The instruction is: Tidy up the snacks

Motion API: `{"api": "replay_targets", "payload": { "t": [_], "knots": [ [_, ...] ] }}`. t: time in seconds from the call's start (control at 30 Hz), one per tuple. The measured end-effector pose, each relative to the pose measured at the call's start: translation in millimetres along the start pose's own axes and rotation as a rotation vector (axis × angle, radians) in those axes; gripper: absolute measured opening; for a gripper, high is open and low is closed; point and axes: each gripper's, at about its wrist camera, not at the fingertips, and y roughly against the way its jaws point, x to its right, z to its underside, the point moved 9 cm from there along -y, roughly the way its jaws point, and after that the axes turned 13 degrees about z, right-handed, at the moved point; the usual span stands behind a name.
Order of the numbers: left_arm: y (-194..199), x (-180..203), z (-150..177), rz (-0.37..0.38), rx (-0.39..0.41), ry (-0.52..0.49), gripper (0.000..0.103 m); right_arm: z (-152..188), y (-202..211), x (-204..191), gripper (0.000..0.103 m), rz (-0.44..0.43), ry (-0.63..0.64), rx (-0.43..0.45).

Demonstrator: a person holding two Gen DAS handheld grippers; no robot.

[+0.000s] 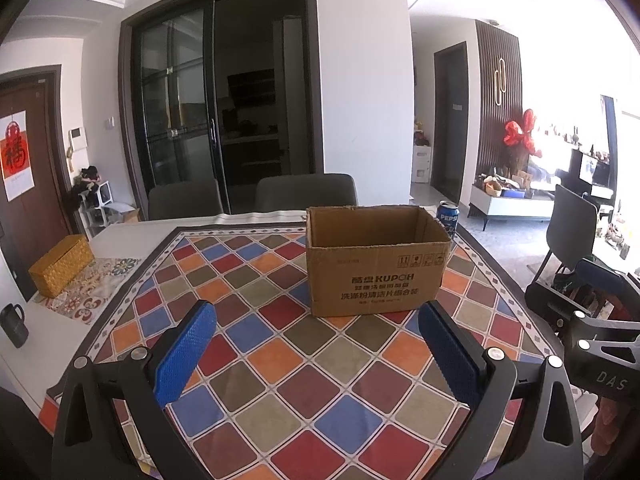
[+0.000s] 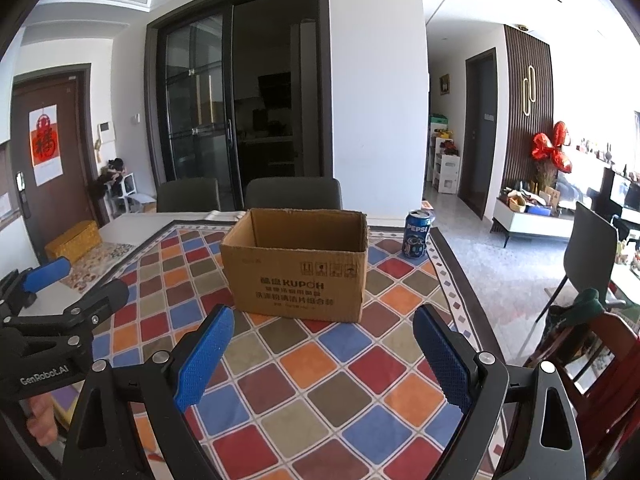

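Note:
An open brown cardboard box [image 1: 376,264] stands upright on the checkered tablecloth; it also shows in the right wrist view [image 2: 298,268]. What is inside it is hidden. A blue Pepsi can [image 2: 417,234] stands just right of the box; in the left wrist view the can [image 1: 448,218] peeks out behind the box's right corner. My left gripper [image 1: 318,320] is open and empty, short of the box. My right gripper [image 2: 324,328] is open and empty, also short of the box. The left gripper also shows at the left edge of the right wrist view [image 2: 76,284].
A woven yellow box [image 1: 62,266] sits at the table's left end, and a dark mug [image 1: 14,326] stands nearer on that side. Two grey chairs [image 1: 306,190] stand behind the table. Another chair [image 2: 592,252] stands to the right, off the table.

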Motion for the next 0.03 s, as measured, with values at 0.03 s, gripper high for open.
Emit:
{"api": "replay_targets", "payload": {
  "t": [0.03],
  "knots": [
    [0.1, 0.5, -0.1, 0.0, 0.0, 0.0, 0.103, 0.0, 0.0, 0.0, 0.092, 0.0, 0.0, -0.001]
  ]
}}
